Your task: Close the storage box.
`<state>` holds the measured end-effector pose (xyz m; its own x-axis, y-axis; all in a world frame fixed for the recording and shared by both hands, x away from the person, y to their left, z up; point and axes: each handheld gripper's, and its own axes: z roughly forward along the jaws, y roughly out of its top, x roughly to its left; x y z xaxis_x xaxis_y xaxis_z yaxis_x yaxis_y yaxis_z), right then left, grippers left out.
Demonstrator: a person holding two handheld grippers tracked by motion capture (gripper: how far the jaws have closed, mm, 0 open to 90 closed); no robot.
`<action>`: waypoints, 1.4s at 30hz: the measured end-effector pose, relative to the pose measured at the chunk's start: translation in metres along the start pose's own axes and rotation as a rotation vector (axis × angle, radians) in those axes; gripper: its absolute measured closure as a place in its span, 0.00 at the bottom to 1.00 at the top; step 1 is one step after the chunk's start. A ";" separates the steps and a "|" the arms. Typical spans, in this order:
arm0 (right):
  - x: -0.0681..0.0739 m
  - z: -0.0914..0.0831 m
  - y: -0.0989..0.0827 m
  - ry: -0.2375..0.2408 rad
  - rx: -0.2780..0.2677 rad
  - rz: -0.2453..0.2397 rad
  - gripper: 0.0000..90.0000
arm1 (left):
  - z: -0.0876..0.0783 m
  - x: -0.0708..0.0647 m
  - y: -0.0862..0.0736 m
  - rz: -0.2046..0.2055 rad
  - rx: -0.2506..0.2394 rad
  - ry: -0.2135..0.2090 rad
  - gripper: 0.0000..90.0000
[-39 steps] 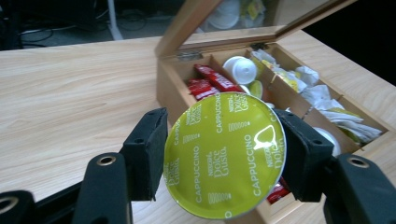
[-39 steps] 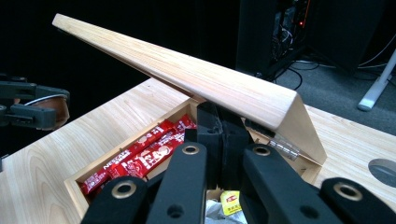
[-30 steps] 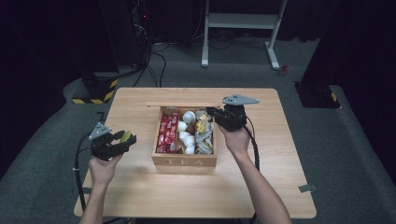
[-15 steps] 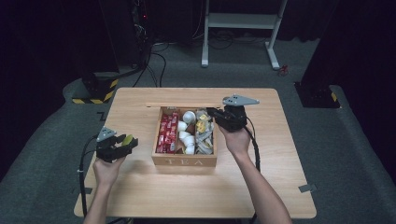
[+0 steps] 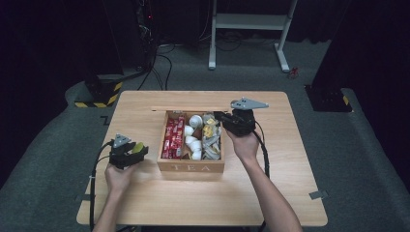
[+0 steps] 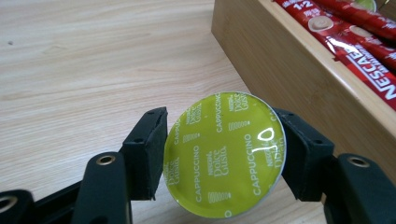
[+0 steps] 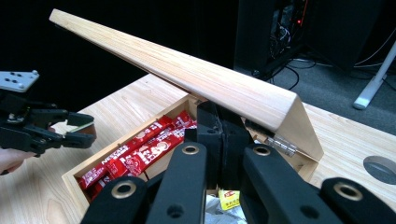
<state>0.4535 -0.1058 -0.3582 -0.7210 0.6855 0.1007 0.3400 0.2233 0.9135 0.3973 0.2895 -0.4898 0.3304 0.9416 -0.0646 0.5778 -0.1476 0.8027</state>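
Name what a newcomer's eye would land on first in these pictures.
Probably the lime-green Cappuccino capsule, clamped between the left tongs over the table, left of the wooden tea box. Next, the box's red Nescafé sticks, and its lid propped open by the shut right tongs.

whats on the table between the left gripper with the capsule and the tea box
Nothing: in the high view, bare wood separates the left gripper, shut on the green capsule, from the tea box. The left gripper view shows the same bare tabletop.

Each gripper is black, with two chunky jaws and round silver screw rings. The left gripper (image 5: 126, 153) and right gripper (image 5: 237, 121) both carry a grey three-cornered plate on top. A black cable hangs from each one, and the person's arms are bare.
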 end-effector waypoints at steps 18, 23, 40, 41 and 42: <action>0.003 0.000 -0.002 -0.004 0.021 -0.012 0.99 | 0.021 -0.008 -0.013 0.014 0.029 -0.012 0.43; 0.002 0.001 -0.003 0.001 0.024 -0.015 0.99 | 0.019 -0.008 -0.012 0.000 0.012 -0.030 0.36; 0.004 -0.002 -0.006 0.007 0.028 -0.011 0.99 | -0.029 0.007 -0.019 -0.074 -0.092 -0.067 0.33; 0.004 -0.002 -0.007 0.007 0.028 -0.012 0.99 | -0.031 0.008 -0.021 -0.075 -0.094 -0.064 0.33; 0.004 -0.003 -0.007 0.008 0.025 -0.012 0.99 | -0.034 0.010 -0.027 -0.080 -0.090 -0.056 0.33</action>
<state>0.4466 -0.1064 -0.3631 -0.7301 0.6769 0.0936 0.3465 0.2486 0.9045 0.3594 0.3128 -0.4922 0.3282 0.9307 -0.1614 0.5358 -0.0427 0.8432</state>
